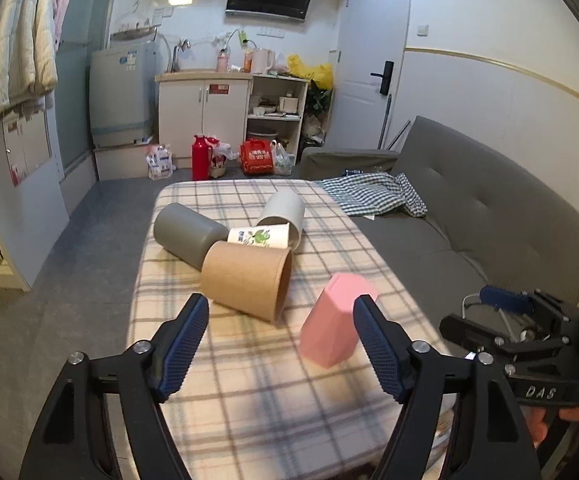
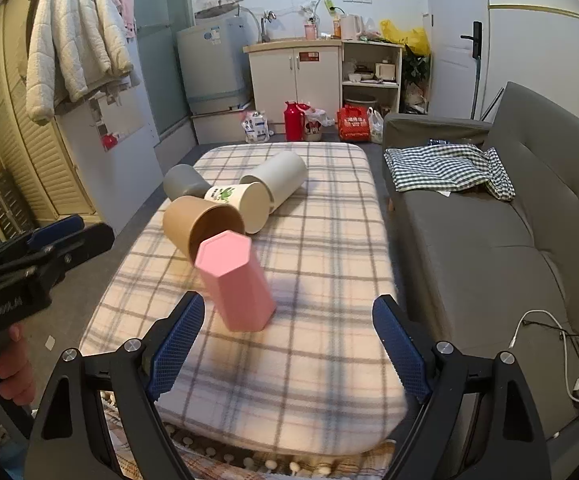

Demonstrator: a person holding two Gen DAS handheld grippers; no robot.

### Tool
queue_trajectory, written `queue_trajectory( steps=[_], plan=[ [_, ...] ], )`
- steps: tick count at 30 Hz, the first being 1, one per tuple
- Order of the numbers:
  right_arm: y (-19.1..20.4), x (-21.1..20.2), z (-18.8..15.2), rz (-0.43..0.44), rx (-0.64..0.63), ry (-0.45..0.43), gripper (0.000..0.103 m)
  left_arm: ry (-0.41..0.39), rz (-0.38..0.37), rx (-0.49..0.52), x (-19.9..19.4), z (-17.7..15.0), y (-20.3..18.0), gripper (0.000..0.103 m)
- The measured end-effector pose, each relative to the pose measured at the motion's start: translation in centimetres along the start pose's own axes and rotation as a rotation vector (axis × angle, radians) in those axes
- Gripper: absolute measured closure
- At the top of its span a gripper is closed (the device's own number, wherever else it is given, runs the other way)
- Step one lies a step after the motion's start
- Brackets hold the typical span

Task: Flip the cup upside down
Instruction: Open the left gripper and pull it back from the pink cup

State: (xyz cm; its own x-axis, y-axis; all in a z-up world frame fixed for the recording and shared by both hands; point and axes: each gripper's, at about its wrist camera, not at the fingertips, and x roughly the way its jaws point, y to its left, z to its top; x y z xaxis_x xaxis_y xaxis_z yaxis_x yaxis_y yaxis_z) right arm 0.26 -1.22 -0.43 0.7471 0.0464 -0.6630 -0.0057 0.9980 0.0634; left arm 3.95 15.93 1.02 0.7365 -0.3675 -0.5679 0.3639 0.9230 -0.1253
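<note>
A pink hexagonal cup (image 1: 335,320) (image 2: 235,282) stands on the plaid-covered table (image 1: 249,392) (image 2: 313,272) with its closed end up, tilted a little. Behind it lie a brown paper cup (image 1: 245,280) (image 2: 199,220), a white printed cup (image 1: 259,237) (image 2: 241,204), a dark grey cup (image 1: 187,238) (image 2: 183,182) and a light grey cup (image 1: 283,210) (image 2: 279,176), all on their sides. My left gripper (image 1: 281,348) is open and empty, just short of the pink cup. My right gripper (image 2: 289,350) is open and empty, near the table's front.
A grey sofa (image 1: 469,216) (image 2: 489,232) with a checked cloth (image 1: 373,194) (image 2: 449,172) runs along the table's right side. A white cable (image 2: 561,356) lies on the sofa seat. Cabinets, a red flask (image 2: 293,120) and bags stand on the floor beyond.
</note>
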Motion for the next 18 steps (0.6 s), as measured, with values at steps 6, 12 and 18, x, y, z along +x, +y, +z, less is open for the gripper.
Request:
queue_trajectory(
  steps=[6, 12, 18],
  plan=[
    [1.1, -0.2, -1.4, -0.023, -0.021, -0.032, 0.016, -0.011, 0.007, -0.033, -0.6, -1.9, 0.6, 0.013],
    [0.9, -0.3, -1.5, -0.032, 0.004, -0.049, 0.000, -0.023, 0.054, -0.065, -1.2, -2.9, 1.4, 0.004],
    [1.1, 0.3, -1.8, -0.028, 0.001, -0.022, 0.000, -0.031, 0.071, -0.061, -1.6, -3.5, 1.5, 0.001]
  ],
)
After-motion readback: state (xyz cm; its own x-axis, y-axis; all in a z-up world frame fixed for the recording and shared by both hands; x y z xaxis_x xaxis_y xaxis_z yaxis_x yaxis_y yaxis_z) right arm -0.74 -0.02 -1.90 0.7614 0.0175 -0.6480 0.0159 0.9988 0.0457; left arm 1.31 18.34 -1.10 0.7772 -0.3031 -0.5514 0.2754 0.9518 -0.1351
